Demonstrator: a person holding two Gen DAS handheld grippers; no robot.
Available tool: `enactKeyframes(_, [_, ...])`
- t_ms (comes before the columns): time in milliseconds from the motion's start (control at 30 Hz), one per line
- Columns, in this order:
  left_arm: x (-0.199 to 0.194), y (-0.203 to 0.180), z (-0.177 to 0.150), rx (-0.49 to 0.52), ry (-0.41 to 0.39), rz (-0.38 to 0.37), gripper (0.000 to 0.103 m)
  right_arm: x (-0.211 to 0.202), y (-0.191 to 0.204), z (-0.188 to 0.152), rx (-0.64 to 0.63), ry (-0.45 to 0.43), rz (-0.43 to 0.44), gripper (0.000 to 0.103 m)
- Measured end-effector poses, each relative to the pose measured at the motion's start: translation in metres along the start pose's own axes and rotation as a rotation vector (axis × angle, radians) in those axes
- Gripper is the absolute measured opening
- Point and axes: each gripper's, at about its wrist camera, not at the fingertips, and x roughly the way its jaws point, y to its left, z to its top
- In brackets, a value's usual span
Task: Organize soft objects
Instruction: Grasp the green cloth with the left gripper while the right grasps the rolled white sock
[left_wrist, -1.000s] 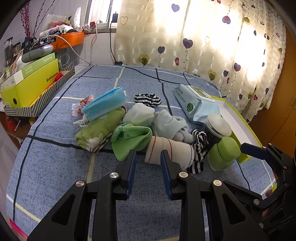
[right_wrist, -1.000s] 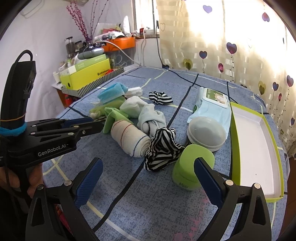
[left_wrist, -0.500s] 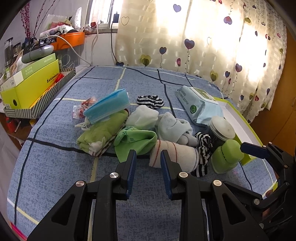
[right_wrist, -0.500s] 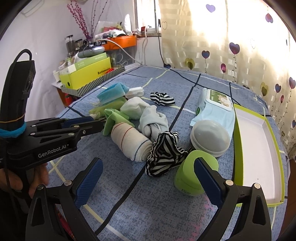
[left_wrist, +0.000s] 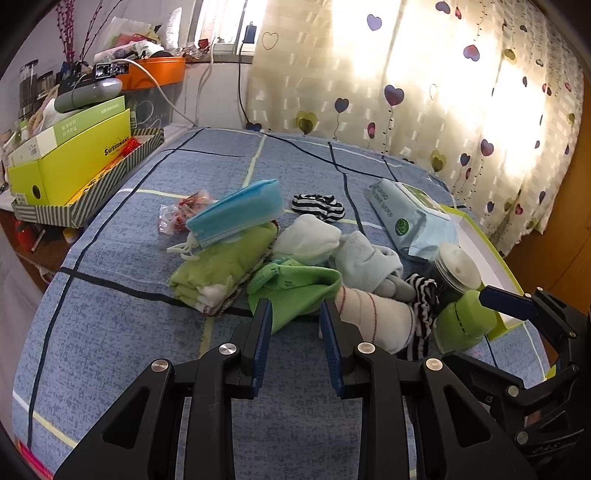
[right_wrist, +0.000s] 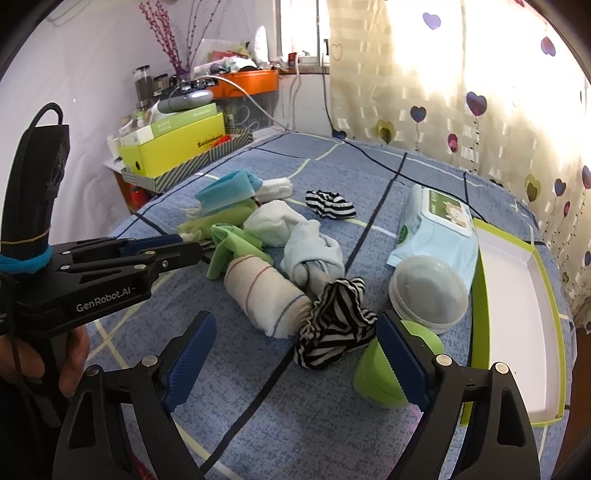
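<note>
wipes pack (right_wrist: 439, 236) far right | lidded jar (right_wrist: 428, 295) near it | yellow box (left_wrist: 70, 162) far left | heart-print curtain (left_wrist: 443, 92) behind

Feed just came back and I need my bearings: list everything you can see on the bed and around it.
rolled sock: 1, cream with red and blue stripes, middle of pile
striped socks: 2, black-white, one by the green container, one farther back
pale socks: 2 bundles, white and light blue, behind the roll
green cloths: 2, left of pile
face masks: 1 stack, blue, on the folded green cloth
wet wipes: 1 pack, pale blue, right
jar: 1, grey lid
container: 1, green, near right
tray: 1, white, green rim, right edge
left gripper: open, at green cloth
right gripper: open, jaws just narrowing, nothing gripped
</note>
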Motion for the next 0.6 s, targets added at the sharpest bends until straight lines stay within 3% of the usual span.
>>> enactKeyframes(433, [-0.004,0.029,0.002,-0.029,-0.012,-0.041,0.028,0.040,0.028,0.019,-0.118,0.048,0.061,0.084])
enactKeyframes(600, [-0.002,0.036,0.003,-0.036,-0.012,-0.054,0.028,0.068,0.033,0.021,-0.169,0.111,0.069,0.075])
